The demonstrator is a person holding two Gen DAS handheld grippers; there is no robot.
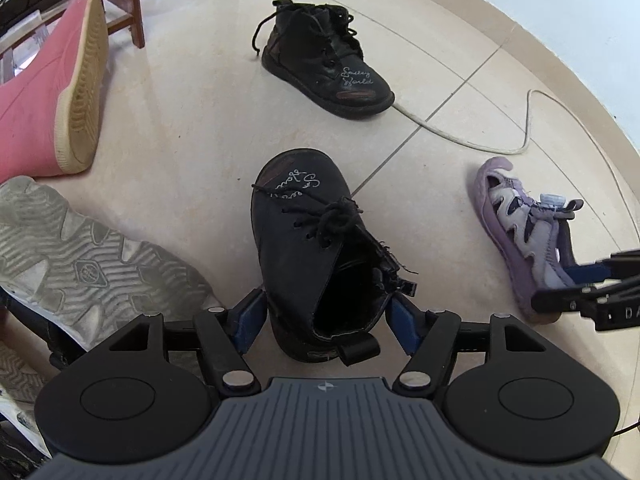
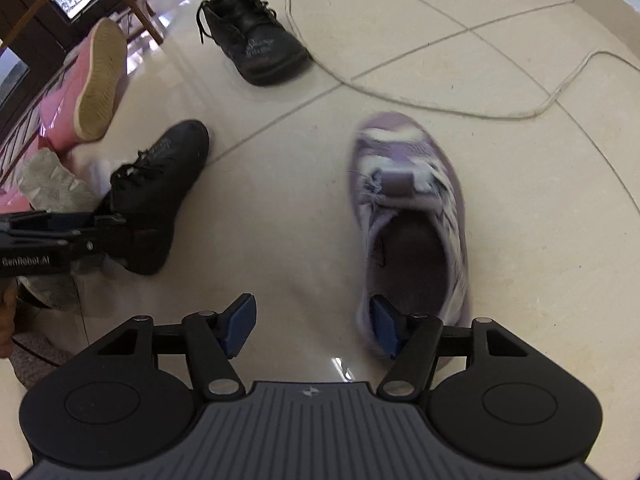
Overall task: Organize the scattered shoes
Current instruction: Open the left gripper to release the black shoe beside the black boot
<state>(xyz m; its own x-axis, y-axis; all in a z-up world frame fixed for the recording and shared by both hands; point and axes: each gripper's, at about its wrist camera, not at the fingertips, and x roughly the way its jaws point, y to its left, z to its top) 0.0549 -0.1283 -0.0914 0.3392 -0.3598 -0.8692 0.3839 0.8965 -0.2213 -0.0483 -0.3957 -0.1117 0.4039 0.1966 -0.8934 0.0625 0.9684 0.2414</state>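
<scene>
A black lace-up boot (image 1: 304, 232) stands on the tiled floor with its toe pointing away. My left gripper (image 1: 326, 320) straddles its ankle, and both blue pads (image 1: 252, 316) rest against the collar's sides. The right wrist view shows that gripper (image 2: 80, 236) side-on at the same boot (image 2: 160, 192). A purple sandal-style shoe (image 2: 416, 208) lies blurred on the floor. My right gripper (image 2: 312, 326) stands open at its heel: one pad (image 2: 384, 324) sits over the heel's left wall, the other over bare tile. In the left wrist view this shoe (image 1: 520, 232) is at the far right.
The matching black boot (image 1: 328, 60) stands farther off beside a white cable (image 1: 480, 144) that snakes across the tiles. A pink shoe (image 1: 52, 92) lies on its side at left, near a grey-soled sneaker (image 1: 80, 256). Wooden chair legs (image 1: 132, 0) stand behind.
</scene>
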